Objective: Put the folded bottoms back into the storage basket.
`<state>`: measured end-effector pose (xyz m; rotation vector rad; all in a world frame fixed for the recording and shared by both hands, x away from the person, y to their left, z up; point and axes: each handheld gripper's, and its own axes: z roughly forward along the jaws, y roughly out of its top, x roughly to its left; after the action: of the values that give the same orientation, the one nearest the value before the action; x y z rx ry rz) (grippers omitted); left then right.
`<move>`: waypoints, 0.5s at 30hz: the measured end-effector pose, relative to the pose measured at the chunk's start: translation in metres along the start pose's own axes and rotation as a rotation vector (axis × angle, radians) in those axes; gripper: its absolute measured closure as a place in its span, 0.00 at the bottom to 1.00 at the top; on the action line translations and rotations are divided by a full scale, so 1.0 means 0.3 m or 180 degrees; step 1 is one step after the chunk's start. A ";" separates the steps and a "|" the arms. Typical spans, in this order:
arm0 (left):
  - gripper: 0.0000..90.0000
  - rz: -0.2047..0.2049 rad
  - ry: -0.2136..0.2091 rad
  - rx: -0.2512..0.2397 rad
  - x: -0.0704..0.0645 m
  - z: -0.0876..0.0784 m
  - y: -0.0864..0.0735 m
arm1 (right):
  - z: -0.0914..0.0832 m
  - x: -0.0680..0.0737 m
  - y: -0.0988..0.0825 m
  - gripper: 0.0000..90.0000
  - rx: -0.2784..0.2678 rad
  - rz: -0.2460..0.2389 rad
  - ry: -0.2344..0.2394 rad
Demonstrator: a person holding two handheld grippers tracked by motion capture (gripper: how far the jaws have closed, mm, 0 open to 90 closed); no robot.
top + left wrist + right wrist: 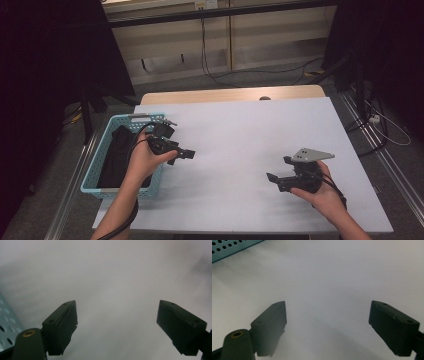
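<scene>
1. Clearly apart and empty: left claw (184, 153), jaws wide over the white desk (240, 130), just beside the teal basket (95, 172).
2. Inside that basket: a black cloth (116, 155), lying along its floor.
3. Likewise spread with nothing between the jaws: right claw (278, 177), low over the desk, well apart from the basket.
4. Seen from the right claw's camera: perforated basket wall (232, 247) at top left.

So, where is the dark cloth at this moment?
In the high view the dark cloth lies inside the blue basket at the left edge of the table, just left of the left gripper.
</scene>
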<state>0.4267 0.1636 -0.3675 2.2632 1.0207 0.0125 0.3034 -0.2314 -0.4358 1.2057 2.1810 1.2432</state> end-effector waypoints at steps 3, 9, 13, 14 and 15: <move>0.19 0.0040 -0.0041 0.0009 -0.012 0.008 -0.008 | -0.005 -0.002 -0.006 0.16 0.0005 -0.0003 -0.0001; 0.19 0.0052 -0.0117 0.0014 -0.038 0.034 -0.030 | -0.022 -0.002 -0.015 0.16 0.0013 0.0022 -0.0005; 0.18 0.0093 -0.0127 -0.0007 -0.056 0.040 -0.043 | -0.037 -0.003 -0.021 0.16 0.0002 -0.0002 0.0009; 0.17 0.0095 -0.0150 -0.0034 -0.066 0.040 -0.052 | -0.040 -0.006 -0.029 0.16 0.0018 0.0020 -0.0004; 0.17 0.0095 -0.0150 -0.0034 -0.066 0.040 -0.052 | -0.040 -0.006 -0.029 0.16 0.0018 0.0020 -0.0004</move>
<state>0.4056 0.1512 -0.3811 2.2583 0.9601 -0.0227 0.2924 -0.2414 -0.4364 1.2162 2.1829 1.2391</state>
